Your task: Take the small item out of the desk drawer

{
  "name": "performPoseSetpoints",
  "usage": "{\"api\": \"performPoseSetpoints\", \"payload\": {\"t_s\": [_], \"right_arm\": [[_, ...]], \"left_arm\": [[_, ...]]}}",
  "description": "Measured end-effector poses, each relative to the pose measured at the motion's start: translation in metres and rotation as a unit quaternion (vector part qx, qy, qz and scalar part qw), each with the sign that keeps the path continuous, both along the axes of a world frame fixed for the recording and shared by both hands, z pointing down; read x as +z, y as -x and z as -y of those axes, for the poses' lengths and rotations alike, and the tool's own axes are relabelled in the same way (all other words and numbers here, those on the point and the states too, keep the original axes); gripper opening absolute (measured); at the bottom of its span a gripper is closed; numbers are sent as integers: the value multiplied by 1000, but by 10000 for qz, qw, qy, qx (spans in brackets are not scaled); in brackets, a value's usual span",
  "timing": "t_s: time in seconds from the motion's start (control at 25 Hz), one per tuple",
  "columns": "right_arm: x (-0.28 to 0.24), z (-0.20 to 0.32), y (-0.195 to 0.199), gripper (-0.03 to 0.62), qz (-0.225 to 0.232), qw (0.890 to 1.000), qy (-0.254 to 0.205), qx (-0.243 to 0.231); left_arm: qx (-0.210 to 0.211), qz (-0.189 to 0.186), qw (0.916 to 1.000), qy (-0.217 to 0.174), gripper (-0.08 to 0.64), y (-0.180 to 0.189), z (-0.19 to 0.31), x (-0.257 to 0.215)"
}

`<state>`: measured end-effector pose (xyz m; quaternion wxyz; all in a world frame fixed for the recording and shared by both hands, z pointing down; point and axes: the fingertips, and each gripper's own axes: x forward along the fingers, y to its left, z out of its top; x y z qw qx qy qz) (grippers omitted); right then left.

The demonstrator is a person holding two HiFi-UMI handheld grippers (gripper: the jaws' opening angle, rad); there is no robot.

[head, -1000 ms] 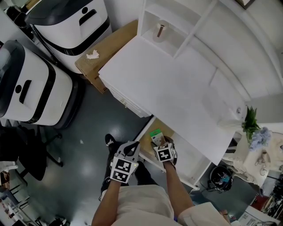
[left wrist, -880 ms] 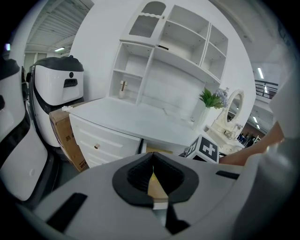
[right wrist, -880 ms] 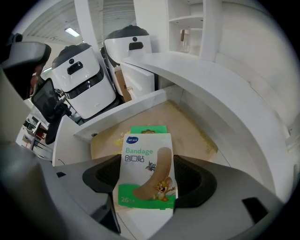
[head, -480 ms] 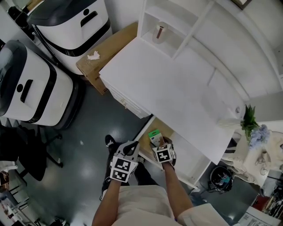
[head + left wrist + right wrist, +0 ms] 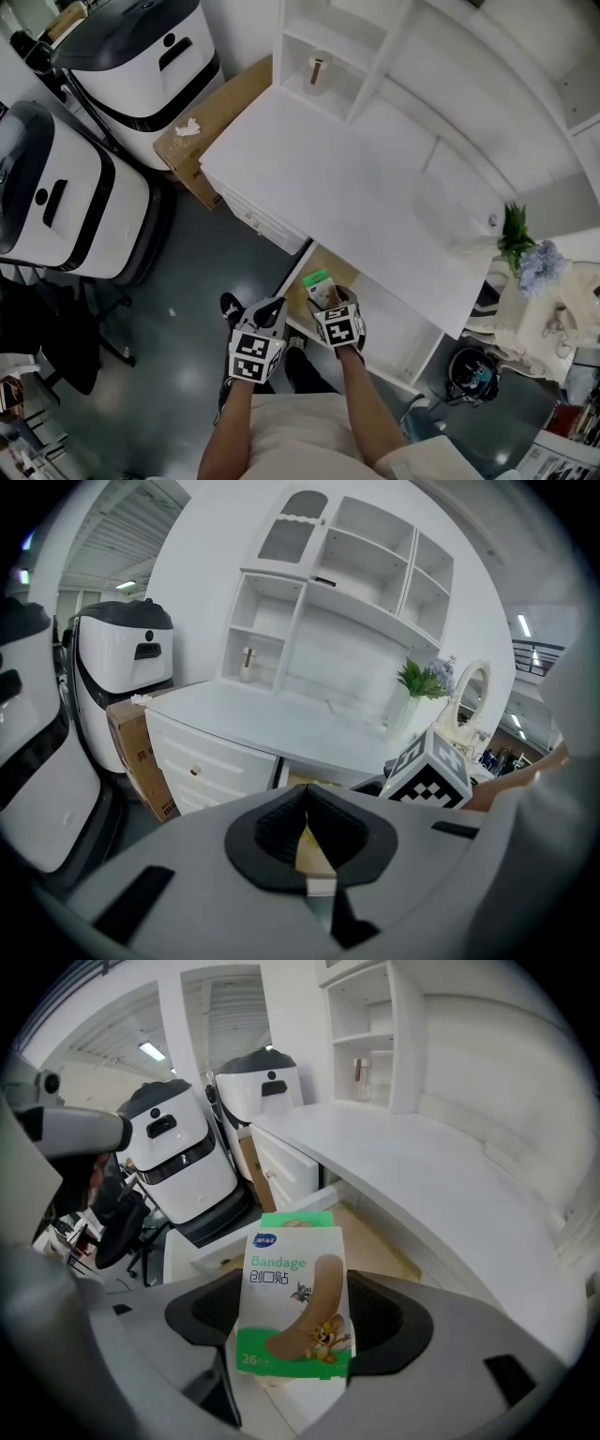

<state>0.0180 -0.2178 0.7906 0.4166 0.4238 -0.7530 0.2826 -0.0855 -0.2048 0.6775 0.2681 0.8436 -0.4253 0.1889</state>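
Bandage box [image 5: 293, 1297] is clamped upright between the jaws of your right gripper [image 5: 328, 302], one pad pressed on each narrow side and the printed face turned to that gripper's camera: a green band at the top and bottom, the word "Bandage" and a cartoon plaster. In the head view the box [image 5: 319, 284] hangs over the open drawer [image 5: 298, 292], whose bare wooden bottom shows beyond it in the right gripper view. The drawer is pulled out from under the white desk [image 5: 356, 197], just beside the block of closed drawers at the desk's left end. Your left gripper [image 5: 270, 314] hangs near the drawer's front edge, just beside the right one; its own view shows the dark pads brought together at the tips with nothing between them, only a sliver of the wood behind. A small bottle [image 5: 317, 70] stands in a shelf cubby at the back of the desk, a potted plant [image 5: 511, 244] stands at the desk's right end, and a cardboard carton [image 5: 202, 141] sits against its left end.
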Motion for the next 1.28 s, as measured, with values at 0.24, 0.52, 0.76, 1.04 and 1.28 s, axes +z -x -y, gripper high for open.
{"api": "performPoseSetpoints", "payload": {"t_s": [0.24,0.52,0.76,1.04,1.28], "right_arm": [[-24,-3,0,362,208,9992,-306,127],[-60,4,-5,362,433,9951,-825,335],[-96,0,-6,362,748,9884,-1261,401],[-130,5,-10,362,978,9784,-1755,493],[-154,6,-5,364,1273,9687,-2077,483]], "left_arm": [[-156,22,9999,-45,17,-2,-5,-3],[-197,81,9995,-226,17,-13,-8,-16],[-182,156,9986,-480,17,-24,-11,-35],[-175,219,9973,-684,17,-30,-15,-51],[-143,266,9964,-796,17,-33,-18,-59]]}}
